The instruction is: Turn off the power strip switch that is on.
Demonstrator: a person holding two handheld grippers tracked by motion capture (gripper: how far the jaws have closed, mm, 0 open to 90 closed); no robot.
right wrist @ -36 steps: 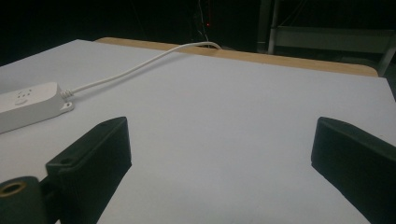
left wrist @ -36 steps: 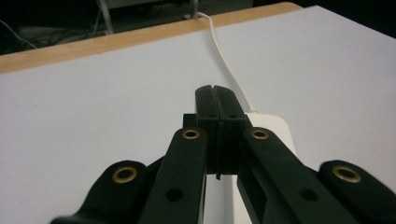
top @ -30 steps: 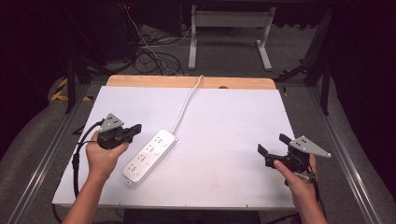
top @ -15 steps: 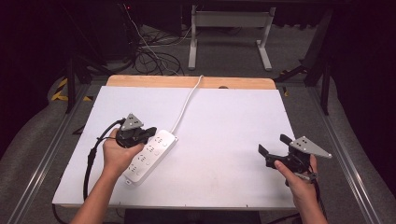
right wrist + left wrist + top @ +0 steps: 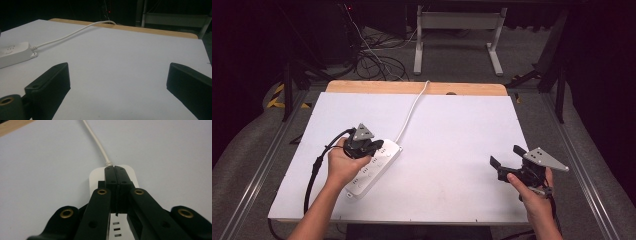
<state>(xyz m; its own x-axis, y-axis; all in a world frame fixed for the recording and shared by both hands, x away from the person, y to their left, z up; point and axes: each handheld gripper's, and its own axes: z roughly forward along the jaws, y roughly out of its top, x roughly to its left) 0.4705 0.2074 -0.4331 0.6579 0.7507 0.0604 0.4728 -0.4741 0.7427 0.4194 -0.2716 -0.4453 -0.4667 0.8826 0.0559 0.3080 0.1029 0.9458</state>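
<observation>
A white power strip lies at an angle on the left half of the white table, and its white cord runs off over the far edge. My left gripper is held low over the strip's cord end. In the left gripper view its jaws are pressed together, shut, above the strip, right where the cord enters; I see nothing between them. My right gripper hovers near the front right corner, open over bare table. The strip is far off to its left.
A wooden strip lines the table's far edge, with metal rails along both sides. Beyond it are loose cables on the floor and a grey metal stand. The left gripper's black cable loops beside the forearm.
My left gripper has moved right from beside the power strip to over its cord end. The right gripper has stayed in place, open.
</observation>
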